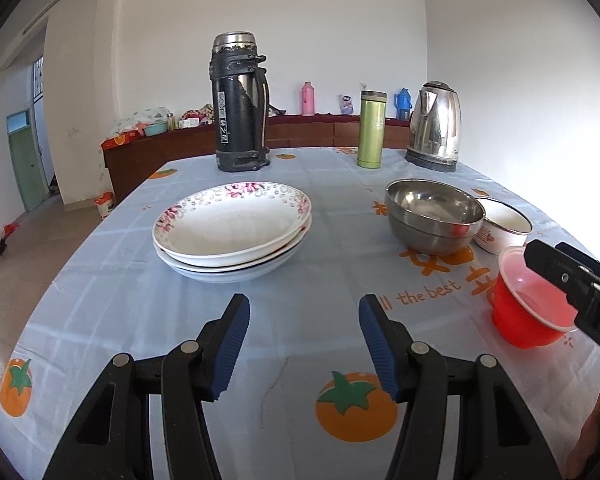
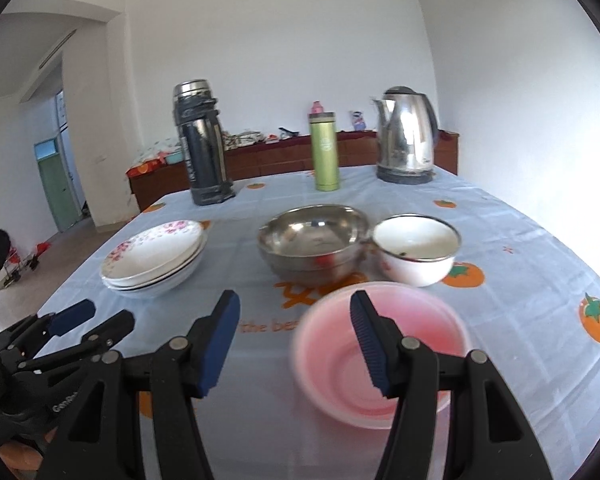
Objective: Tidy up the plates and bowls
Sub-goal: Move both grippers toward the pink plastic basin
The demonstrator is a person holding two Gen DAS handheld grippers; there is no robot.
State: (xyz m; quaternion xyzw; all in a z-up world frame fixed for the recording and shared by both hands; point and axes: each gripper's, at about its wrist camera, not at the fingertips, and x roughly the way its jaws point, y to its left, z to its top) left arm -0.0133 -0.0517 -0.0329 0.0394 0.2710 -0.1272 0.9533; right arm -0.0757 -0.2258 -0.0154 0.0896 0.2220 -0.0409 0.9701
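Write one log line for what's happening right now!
plates stacked | steel bowls nested | left tool open, empty | right tool open by red bowl

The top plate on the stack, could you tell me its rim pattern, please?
Pink flowers on white, on the top plate; clearest in the left wrist view.

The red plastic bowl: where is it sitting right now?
The red plastic bowl sits on the tablecloth nearest the camera in the right wrist view, in front of the steel bowl and the white enamel bowl, with the right gripper open by its left rim.
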